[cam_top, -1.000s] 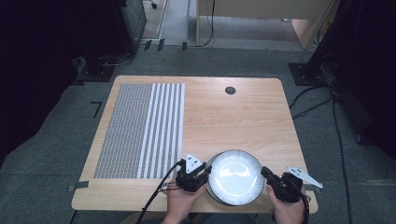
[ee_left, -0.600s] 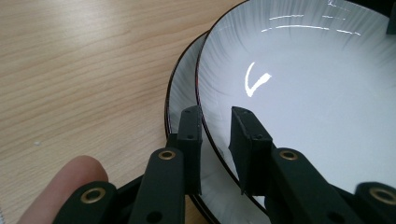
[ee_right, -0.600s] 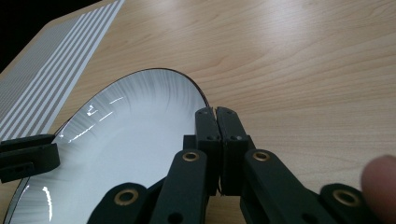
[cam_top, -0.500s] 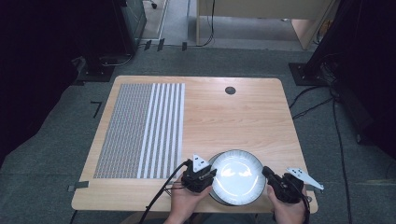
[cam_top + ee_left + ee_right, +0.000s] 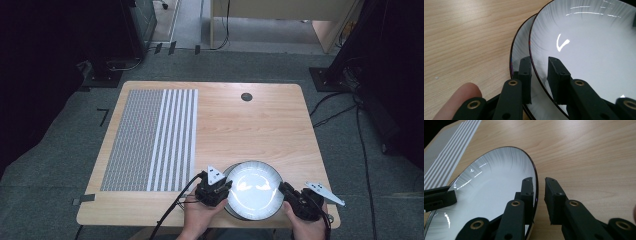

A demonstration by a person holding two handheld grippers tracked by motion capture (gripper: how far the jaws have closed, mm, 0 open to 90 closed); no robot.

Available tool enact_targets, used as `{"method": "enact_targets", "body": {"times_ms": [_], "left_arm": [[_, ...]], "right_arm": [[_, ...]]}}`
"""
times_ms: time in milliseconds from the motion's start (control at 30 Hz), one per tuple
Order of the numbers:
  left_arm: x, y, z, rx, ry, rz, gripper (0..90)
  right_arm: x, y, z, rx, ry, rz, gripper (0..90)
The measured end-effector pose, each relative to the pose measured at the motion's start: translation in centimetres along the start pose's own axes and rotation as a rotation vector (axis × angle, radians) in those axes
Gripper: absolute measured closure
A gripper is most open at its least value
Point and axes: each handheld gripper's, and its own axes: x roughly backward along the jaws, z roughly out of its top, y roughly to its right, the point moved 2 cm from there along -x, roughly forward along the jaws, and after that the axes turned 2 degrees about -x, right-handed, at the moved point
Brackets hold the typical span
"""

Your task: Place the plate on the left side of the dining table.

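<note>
Plates, two of them, round and white with grey brushed streaks toward a thin dark rim, sit stacked at the near edge of the pale wooden bench (image 5: 250, 125), right of its middle. The upper plate (image 5: 254, 189) lies slightly off-centre on the lower plate (image 5: 520, 47), so a crescent of the lower one shows at its left side in the left gripper view. Both plates hold nothing; only ceiling light glints on the glaze. The left tool (image 5: 214, 189) comes in at the stack's left edge, its black jaws narrowly apart and straddling the rim of the upper plate, one jaw over that plate's face and the other outside its rim, above the lower plate's crescent; whether the pads actually press on the rim I cannot tell. The right tool (image 5: 300, 199) stands at the stack's right edge with its jaws having just been opening: the dark rim runs through the gap, the left jaw over the white face and the right jaw over bare wood, a gap beside the rim. Farther off, a grey and white striped mat (image 5: 150, 140) covers the bench's left part, well apart from the plates, and a small round black grommet (image 5: 246, 96) sits near the far edge.
</note>
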Motion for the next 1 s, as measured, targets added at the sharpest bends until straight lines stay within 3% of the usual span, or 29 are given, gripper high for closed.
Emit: {"method": "enact_targets", "body": {"times_ms": [267, 400, 467, 600, 767, 1000], "left_arm": [[0.0, 0.0, 0.0, 0.002, 0.002, -0.002, 73.4], [-0.1, -0.1, 0.1, 0.012, 0.004, -0.004, 73.7], [-0.1, -0.2, 0.1, 0.021, 0.004, -0.009, 73.6], [-0.1, -0.2, 0.2, 0.036, 0.005, -0.032, 68.8], [-0.1, -0.4, 0.2, 0.059, 0.013, -0.056, 72.7], [0.8, -0.6, 0.7, 0.076, 0.043, -0.076, 76.1]], "right_arm": [[-0.7, 0.0, -0.6, -0.075, -0.043, 0.040, 81.9], [-0.9, 0.8, -0.6, -0.201, -0.040, 0.107, 83.6], [-1.1, 0.8, -0.6, -0.241, -0.043, 0.115, 84.4], [-1.0, 0.7, -0.5, -0.260, -0.002, 0.131, 85.0], [-0.7, 0.4, -0.6, -0.262, 0.022, 0.122, 84.8], [-0.4, 0.5, -0.3, -0.287, 0.022, 0.163, 84.6]]}}
